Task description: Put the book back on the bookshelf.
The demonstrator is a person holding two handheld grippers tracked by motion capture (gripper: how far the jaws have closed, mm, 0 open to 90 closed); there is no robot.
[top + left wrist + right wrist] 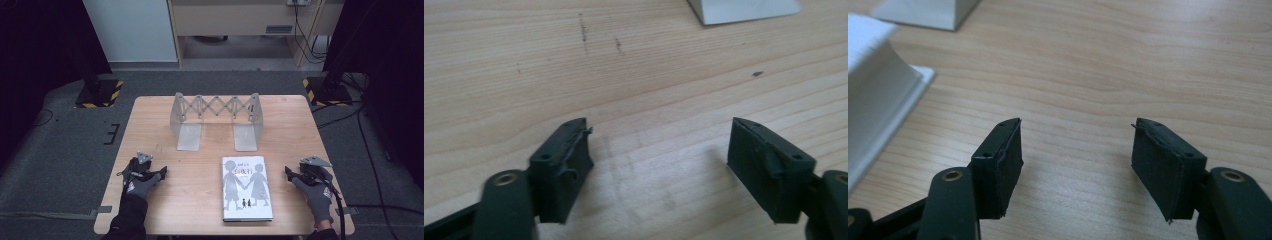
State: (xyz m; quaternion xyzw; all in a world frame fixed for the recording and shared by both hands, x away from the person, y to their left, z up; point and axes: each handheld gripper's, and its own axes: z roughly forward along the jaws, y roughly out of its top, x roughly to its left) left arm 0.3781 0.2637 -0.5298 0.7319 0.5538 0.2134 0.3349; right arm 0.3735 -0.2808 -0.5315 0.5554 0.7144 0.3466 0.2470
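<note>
Both gloved hands rest low at the near edge of the wooden bench [165, 125], forearms coming in from below. The left tongs [161, 173] and right tongs [288, 172] point inward toward each other, jaws spread wide and released, holding nothing. The book [247, 188] lies flat between them, cover up, nearer the right tongs but apart from both. It is a white hardback with two grey silhouetted figures. Behind it stands a grey metal rack [216, 119] with scissor-lattice bars.
</note>
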